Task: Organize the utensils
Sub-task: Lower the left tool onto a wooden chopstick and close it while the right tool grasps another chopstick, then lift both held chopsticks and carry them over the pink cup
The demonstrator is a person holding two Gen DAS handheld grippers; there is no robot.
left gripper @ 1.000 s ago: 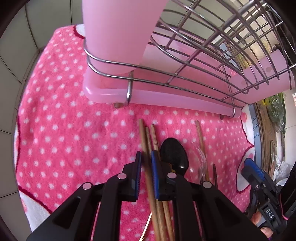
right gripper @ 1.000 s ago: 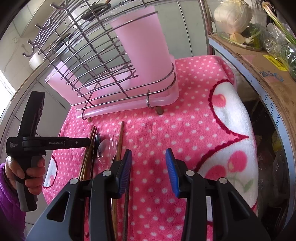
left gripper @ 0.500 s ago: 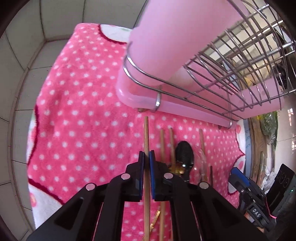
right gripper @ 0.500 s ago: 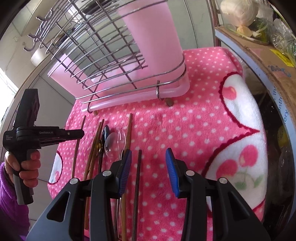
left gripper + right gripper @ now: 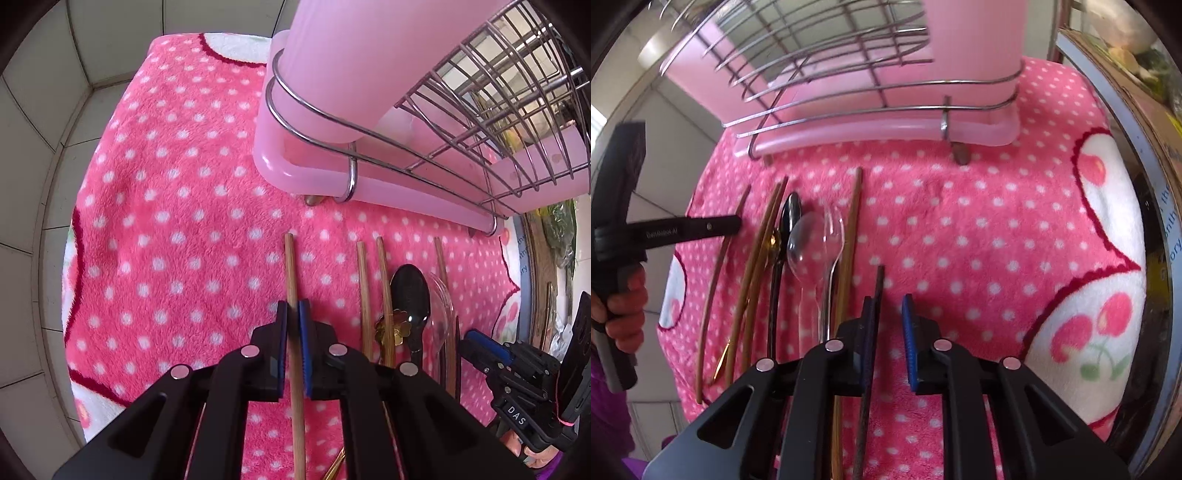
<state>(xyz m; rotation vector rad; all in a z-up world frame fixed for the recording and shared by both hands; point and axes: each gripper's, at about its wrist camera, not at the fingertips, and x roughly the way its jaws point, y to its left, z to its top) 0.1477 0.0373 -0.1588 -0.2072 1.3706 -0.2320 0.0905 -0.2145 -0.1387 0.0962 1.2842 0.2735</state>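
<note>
On the pink polka-dot towel (image 5: 177, 236) before the wire dish rack (image 5: 461, 122), the left gripper (image 5: 293, 325) pinches a wooden chopstick (image 5: 291, 273) while the right gripper (image 5: 891, 321) jaws close around a dark chopstick (image 5: 877, 288), not yet pinching it.

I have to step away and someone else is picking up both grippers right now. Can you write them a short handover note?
Left gripper: shut on one light wooden chopstick, pulled apart from the rest.
Right gripper: jaws closing, not yet clamped; the dark chopstick lies along its left finger.
On the pink dotted towel: three more wooden chopsticks, a black spoon and two clear spoons.
Done: nothing visible in the pink holder on the wire rack.
Left: grip the dark chopstick, then move all utensils into the rack, presumably.
</note>
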